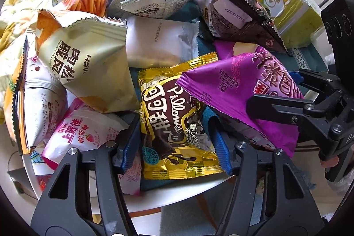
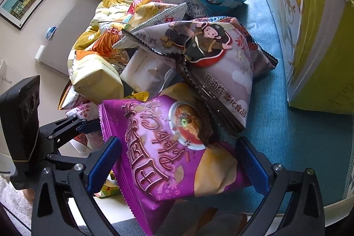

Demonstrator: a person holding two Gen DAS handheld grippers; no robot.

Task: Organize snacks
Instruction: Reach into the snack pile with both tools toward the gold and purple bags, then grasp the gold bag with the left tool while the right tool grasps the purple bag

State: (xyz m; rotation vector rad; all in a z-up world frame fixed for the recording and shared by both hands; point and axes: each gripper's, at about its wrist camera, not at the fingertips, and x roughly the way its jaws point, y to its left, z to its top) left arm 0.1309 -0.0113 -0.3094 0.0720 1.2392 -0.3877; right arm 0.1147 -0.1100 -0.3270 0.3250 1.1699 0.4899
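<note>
A pile of snack packets lies on a teal cloth (image 2: 276, 125) on a round white table. My left gripper (image 1: 174, 145) is open, its blue pads on either side of a gold and brown Pillows packet (image 1: 174, 121). My right gripper (image 2: 179, 163) is open around a purple chip packet (image 2: 168, 147), which also shows in the left wrist view (image 1: 239, 90). The right gripper reaches in from the right in the left wrist view (image 1: 294, 92). The left gripper shows at the left in the right wrist view (image 2: 73, 125). I cannot tell whether either gripper's pads touch the packets.
A cream meat-floss packet (image 1: 88, 61), a white packet (image 1: 159, 41), a brown and lilac packet (image 2: 212, 63) and a pink strawberry packet (image 1: 81, 134) crowd the pile. A tall green and white box (image 2: 309, 25) stands at the right. The white table rim (image 1: 177, 194) is close below.
</note>
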